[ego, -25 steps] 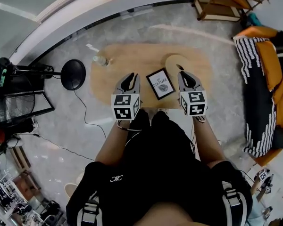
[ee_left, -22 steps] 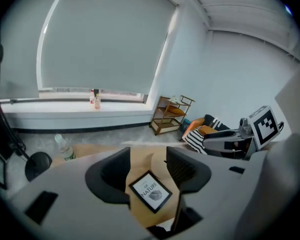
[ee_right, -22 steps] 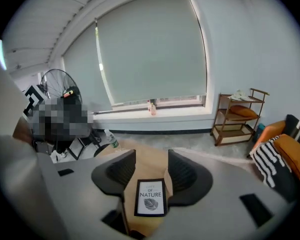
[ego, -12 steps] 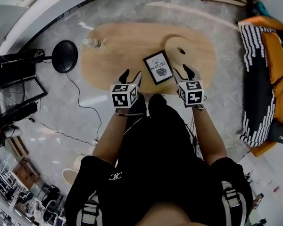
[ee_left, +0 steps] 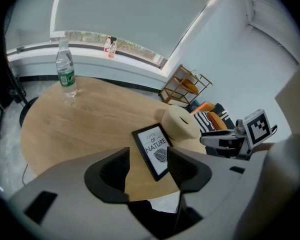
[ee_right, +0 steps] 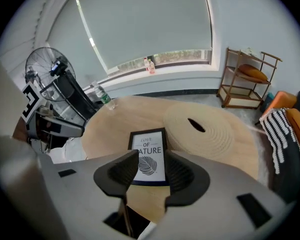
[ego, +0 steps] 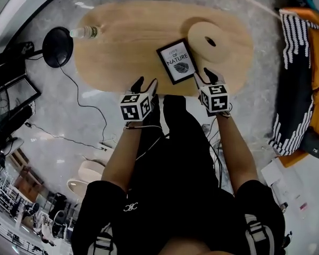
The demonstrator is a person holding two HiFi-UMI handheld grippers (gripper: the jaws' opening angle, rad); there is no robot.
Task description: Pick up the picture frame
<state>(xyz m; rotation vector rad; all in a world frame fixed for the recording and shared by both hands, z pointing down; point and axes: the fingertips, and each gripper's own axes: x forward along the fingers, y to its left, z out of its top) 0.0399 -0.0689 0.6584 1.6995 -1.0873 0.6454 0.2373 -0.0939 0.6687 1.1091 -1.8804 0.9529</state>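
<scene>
A black picture frame point(ego: 177, 61) with a leaf print and the words "OF NATURE" lies flat on the oval wooden table point(ego: 122, 41), near its front edge. It also shows in the left gripper view point(ee_left: 155, 150) and the right gripper view point(ee_right: 149, 154). My left gripper point(ego: 144, 84) hangs at the table's front edge, left of the frame, open and empty after opening wide. My right gripper point(ego: 203, 77) hovers just right of the frame's near corner. It is open too, its jaws have just been closing a little, and nothing is between them.
A round woven disc with a hole point(ego: 215, 41) lies right behind the frame and touches it. A water bottle point(ego: 85, 32) stands at the table's far left. A black fan base point(ego: 57, 47) and cable are on the floor at left, striped cushions point(ego: 295, 78) at right.
Both grippers have dropped towards the table's front edge, either side of the frame. Their jaws, shut a second ago, now stand open. The frame has not moved.
</scene>
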